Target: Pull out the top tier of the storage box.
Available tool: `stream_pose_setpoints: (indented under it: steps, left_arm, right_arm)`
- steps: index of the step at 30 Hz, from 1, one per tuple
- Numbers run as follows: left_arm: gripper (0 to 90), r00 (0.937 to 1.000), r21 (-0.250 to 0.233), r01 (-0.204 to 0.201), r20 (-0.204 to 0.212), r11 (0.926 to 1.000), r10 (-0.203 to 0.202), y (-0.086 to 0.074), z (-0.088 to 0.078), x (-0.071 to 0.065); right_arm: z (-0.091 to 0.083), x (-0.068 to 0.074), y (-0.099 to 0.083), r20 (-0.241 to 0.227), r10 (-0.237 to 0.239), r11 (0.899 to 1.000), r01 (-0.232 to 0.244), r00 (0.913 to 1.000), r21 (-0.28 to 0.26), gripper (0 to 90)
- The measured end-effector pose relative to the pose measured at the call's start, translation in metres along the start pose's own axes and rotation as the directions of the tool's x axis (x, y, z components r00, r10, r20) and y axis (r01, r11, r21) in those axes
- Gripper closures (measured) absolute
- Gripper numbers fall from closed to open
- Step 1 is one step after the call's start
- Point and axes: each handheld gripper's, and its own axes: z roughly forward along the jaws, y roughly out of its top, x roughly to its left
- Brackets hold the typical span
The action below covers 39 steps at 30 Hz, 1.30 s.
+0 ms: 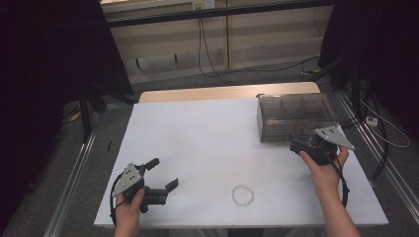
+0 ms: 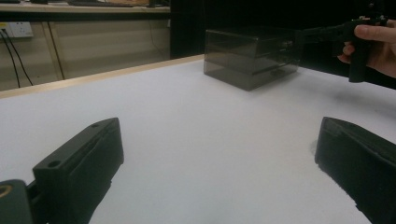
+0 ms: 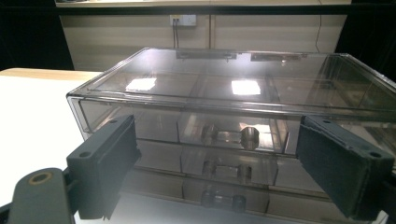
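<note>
Right gripper [image 1: 302, 139] is lined up on the front of the smoked clear drawer box [image 1: 295, 117] at the far right of the white table [image 1: 197, 143]. Jaws wide apart, nothing between them; the top drawer knob [image 3: 243, 137] sits centred in the gap but farther off, untouched.

Left gripper [image 1: 165, 174] rests low over the near left of the table, jaws spread wide, holding nothing.

My read: the step is opening the top drawer. To do it well:
- go straight in, keep the knob centred between the pads
- close on the knob stem, not the drawer's front face
- pull level, along the drawer's travel; any tilt will likely jam it or drag the whole box forward
- the box looks light, so steady it with the left gripper if it slides

Count: one box, three drawers stacked, three knobs in a column (top, middle [image 3: 229, 170], bottom [image 3: 223, 201]). One bead bracelet [image 1: 242, 195] lying loose at the near edge, well apart from both grippers. Two grippers, two hands.
</note>
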Motion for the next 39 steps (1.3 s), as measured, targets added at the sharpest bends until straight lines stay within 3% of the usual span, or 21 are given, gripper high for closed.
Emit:
stream_pose_setpoints:
  steps: [32,39]
  left_arm:
    - [1.6,1.0,0.005,-0.006,0.002,1.0,0.006,-0.0003,0.0009,0.0001]
    - [1.6,1.0,0.005,-0.002,0.004,1.0,0.002,-0.0007,0.0008,0.0006]
  right_arm:
    - [0.0061,0.0004,-0.0056,0.036,0.027,1.0,-0.027,0.999,-0.008,13.4]
    - [0.0073,0.002,-0.0071,0.042,0.0,1.0,0.001,0.9991,-0.014,15.4]
